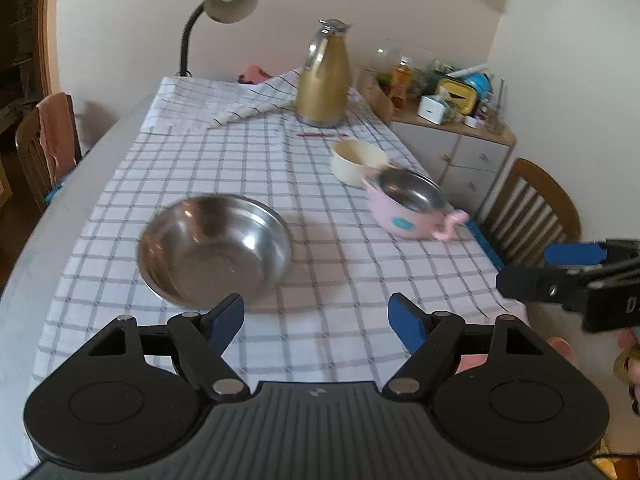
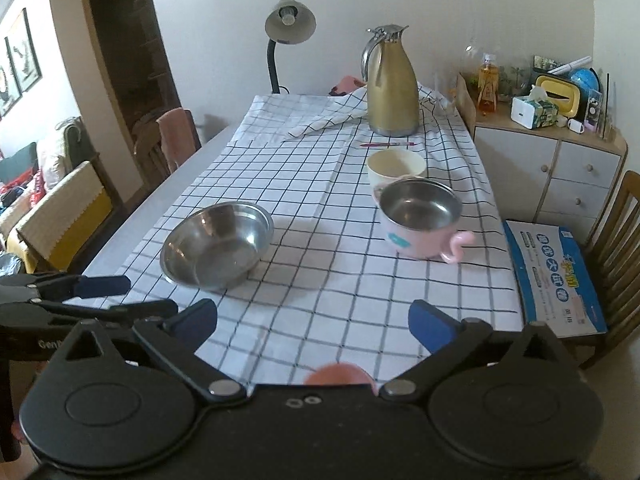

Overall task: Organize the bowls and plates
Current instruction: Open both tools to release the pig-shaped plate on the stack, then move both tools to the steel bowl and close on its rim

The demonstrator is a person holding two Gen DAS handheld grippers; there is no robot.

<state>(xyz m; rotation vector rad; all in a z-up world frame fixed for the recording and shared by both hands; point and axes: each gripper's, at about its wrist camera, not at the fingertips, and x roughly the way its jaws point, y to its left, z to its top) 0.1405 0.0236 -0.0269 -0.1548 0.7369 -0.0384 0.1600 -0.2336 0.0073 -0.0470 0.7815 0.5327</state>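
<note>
We held the left gripper [image 1: 316, 320] and right gripper [image 2: 314, 322] spread wide and empty over the near edge of the checked tablecloth [image 2: 320, 280], likely readying a first pick. The wide steel bowl [image 2: 218, 246] sat nearest on the left; the pink steel-lined bowl [image 2: 420, 220] touched the cream bowl [image 2: 396, 168] behind it. Gold thermos jug [image 2: 390, 84], pen [image 2: 388, 144] and desk lamp [image 2: 290, 26] stood well back, blocking nothing.

Cream bowl [image 2: 395, 168] partly behind pink bowl [image 2: 420, 220]
</note>
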